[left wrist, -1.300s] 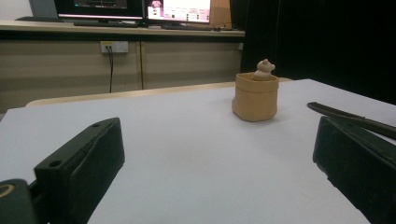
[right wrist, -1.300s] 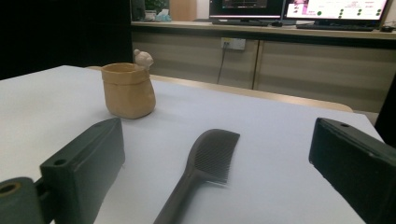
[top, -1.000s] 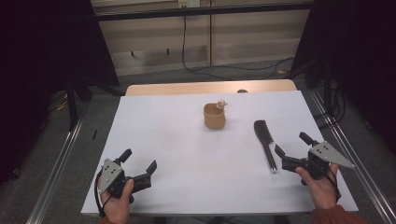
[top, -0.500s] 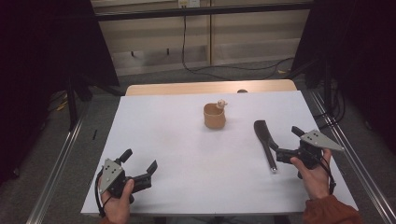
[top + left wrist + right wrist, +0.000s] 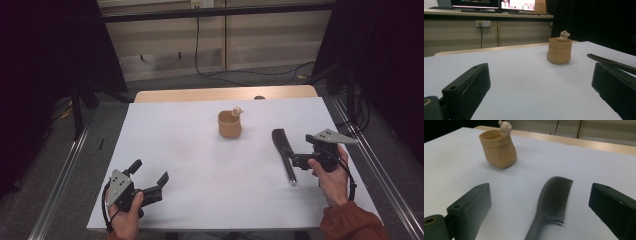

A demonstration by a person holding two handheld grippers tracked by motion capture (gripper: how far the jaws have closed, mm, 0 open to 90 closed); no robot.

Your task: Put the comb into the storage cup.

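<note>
Currently right gripper (image 5: 541, 215) fingers spread wide, straddling flat black plastic comb (image 5: 554, 200); next: lower, clench on handle. Left gripper (image 5: 150, 182) released, idle.

Bright, evenly lit white table (image 5: 200, 150), dark surroundings, soft near-lens blur.

We see our right gripper (image 5: 540, 213) with jaws spread wide, the dark comb (image 5: 554, 200) lying flat between them, and the tan cup (image 5: 498, 150) standing upright beyond.
</note>
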